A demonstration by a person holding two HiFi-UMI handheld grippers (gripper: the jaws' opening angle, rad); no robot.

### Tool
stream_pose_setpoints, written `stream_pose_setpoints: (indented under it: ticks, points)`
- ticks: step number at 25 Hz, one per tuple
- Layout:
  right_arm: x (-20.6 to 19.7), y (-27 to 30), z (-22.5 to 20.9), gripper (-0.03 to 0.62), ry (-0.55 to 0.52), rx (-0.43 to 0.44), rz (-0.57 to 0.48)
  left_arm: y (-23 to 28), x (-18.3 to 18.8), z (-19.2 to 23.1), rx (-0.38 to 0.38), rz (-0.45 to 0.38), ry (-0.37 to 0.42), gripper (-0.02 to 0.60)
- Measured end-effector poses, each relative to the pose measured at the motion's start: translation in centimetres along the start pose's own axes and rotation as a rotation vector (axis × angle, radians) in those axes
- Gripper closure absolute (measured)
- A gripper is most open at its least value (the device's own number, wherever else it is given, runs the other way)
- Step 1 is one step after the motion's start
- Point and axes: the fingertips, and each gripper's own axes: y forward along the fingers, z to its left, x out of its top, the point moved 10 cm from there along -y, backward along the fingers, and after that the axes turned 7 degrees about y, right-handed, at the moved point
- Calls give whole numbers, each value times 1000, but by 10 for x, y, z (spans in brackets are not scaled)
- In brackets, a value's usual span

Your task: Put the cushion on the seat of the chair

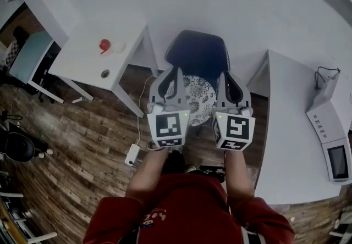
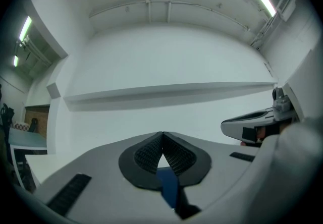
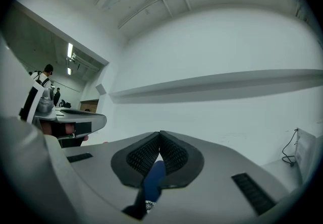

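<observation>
Head view: the round patterned cushion [image 1: 193, 97] lay flat on the seat of the dark blue chair [image 1: 198, 53], where the task wants it, between the left gripper [image 1: 176, 71] and the right gripper [image 1: 227, 76]. It looked light, soft and floppy, so it would probably be best pinched at its rim, one jaw pair on each side. Left gripper view: the jaws were pressed tip to tip on nothing, with only the blue of the chair showing in the gap beneath them. Right gripper view: the jaws were likewise clenched empty, with the chair's blue and a sliver of the cushion's pattern below them.
</observation>
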Motion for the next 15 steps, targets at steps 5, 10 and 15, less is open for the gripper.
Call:
stream_pose_setpoints:
  ticks: [5,10,15]
  points:
    - [0,-1,1,566,-3,1,-5,-3,0,2,17,-7,0,554]
    - [-1,-4,-3,566,6,2,0,-5,1,-3,19,-2,6,554]
    - [-3,-5,-5,566,8,0,2,-4,0,-5,24,-1,10,554]
